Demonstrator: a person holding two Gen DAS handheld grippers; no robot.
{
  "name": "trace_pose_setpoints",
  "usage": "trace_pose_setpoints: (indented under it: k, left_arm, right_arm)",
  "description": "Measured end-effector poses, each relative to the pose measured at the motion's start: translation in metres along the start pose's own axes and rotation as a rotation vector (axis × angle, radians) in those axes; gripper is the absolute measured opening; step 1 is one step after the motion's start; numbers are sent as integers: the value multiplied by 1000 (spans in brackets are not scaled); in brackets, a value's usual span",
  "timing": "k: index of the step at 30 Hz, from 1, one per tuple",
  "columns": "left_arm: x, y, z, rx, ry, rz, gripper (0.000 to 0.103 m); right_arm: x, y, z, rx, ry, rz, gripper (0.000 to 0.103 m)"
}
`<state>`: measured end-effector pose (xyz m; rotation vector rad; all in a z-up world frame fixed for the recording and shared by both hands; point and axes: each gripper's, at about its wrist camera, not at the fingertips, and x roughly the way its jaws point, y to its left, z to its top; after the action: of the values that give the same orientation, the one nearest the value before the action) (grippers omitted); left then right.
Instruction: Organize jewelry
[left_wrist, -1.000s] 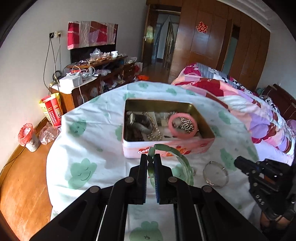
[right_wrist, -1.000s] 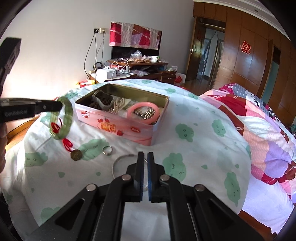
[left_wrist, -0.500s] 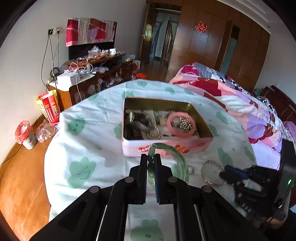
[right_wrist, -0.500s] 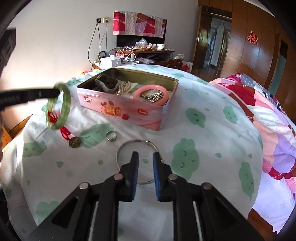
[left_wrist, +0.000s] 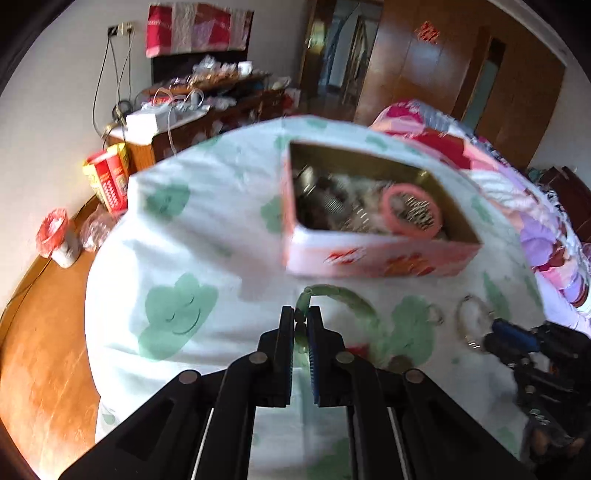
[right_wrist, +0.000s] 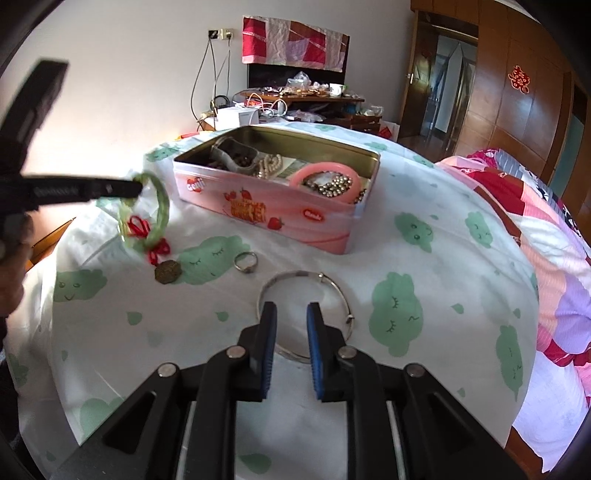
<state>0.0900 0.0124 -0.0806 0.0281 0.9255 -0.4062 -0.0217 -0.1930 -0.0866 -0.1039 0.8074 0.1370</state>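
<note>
My left gripper (left_wrist: 301, 320) is shut on a green bangle (left_wrist: 351, 297), held just above the cloth in front of the pink tin (left_wrist: 369, 260). In the right wrist view that bangle (right_wrist: 162, 210) hangs from the left gripper (right_wrist: 133, 189), and its red knot and bronze coin (right_wrist: 168, 271) trail on the cloth. My right gripper (right_wrist: 291, 311) has its jaws a little apart over a silver bangle (right_wrist: 295, 273) lying flat, and its pads are not pressing on it. A small ring (right_wrist: 245, 261) lies beside it. The tin (right_wrist: 280, 212) holds a pink bangle (right_wrist: 299, 179), beads and pearls.
The round table's white cloth (right_wrist: 406, 258) has green cloud prints and drops off at the edges. A bed with a patchwork quilt (right_wrist: 535, 221) is on the right. On the left are a wooden floor (left_wrist: 40, 350), a small bin (left_wrist: 55, 240) and a cluttered cabinet (left_wrist: 192, 122).
My left gripper has dropped lower and swung left with the green bangle, and its view is now blurred. The right jaws went from shut to slightly apart and came closer over the silver bangle.
</note>
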Motion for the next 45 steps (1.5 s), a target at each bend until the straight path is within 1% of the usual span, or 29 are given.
trace_pose_setpoints:
  k: [1,2,3,4,7,8,12,14,16,17,18,23,27,31,32,33,35,38,40,45]
  left_arm:
    - [3,3,-1,-9,13,9,7]
    - [6,5,-2,-13,20,15,10]
    - [7,8,-3,-14,14,29,17]
    - [5,9,-3,-10,9,31,17]
    - [4,11,-3,-18,11,27,21]
    - [4,12,-4,-18,11,24,23]
    - [5,10,-3,-4,8,31,24]
    - [4,11,-1,1,2,52,24]
    - [3,13,-1,1,-3,72,27]
    - [3,14,0,-2,-3,73,30]
    - [4,15,0,-4,-1,67,31]
    - [4,14,-1,6,-6,73,32]
    - [4,13,-2,22,-10,83,32]
    - [2,17,-2,1,-8,78,33]
    - [2,17,-2,-3,-8,78,35]
    - [2,18,-2,-6,-8,82,40]
    - [1,21,-3,-8,-14,105,45]
    - [0,24,-2,-24,-15,98,46]
    - [1,24,-2,-19,-17,115,48]
    - [3,19,-3,9,-18,133,51]
  right_arm:
    - [0,1,2,6,2,20,20]
    - [0,3,4,8,2,39,22]
    - [0,4,5,6,-2,44,27]
    - [-1,7,6,0,-6,47,28]
    - [2,14,10,-15,5,75,28]
    - [4,17,12,-18,10,81,28]
    - [17,36,25,-71,54,127,28]
    - [25,48,30,-110,68,121,28]
    - [33,56,35,-130,81,124,28]
    - [35,59,37,-133,85,130,28]
    - [39,61,40,-133,92,138,28]
    - [47,67,45,-127,115,173,28]
    - [50,67,44,-115,130,164,28]
    - [46,63,41,-118,144,118,28]
    - [44,61,40,-119,146,108,28]
    - [43,58,39,-114,151,97,28]
    - [41,51,34,-105,169,69,29]
    - [40,44,32,-81,159,72,29]
    - [37,42,33,-59,150,67,29]
    - [32,55,49,-50,71,128,31]
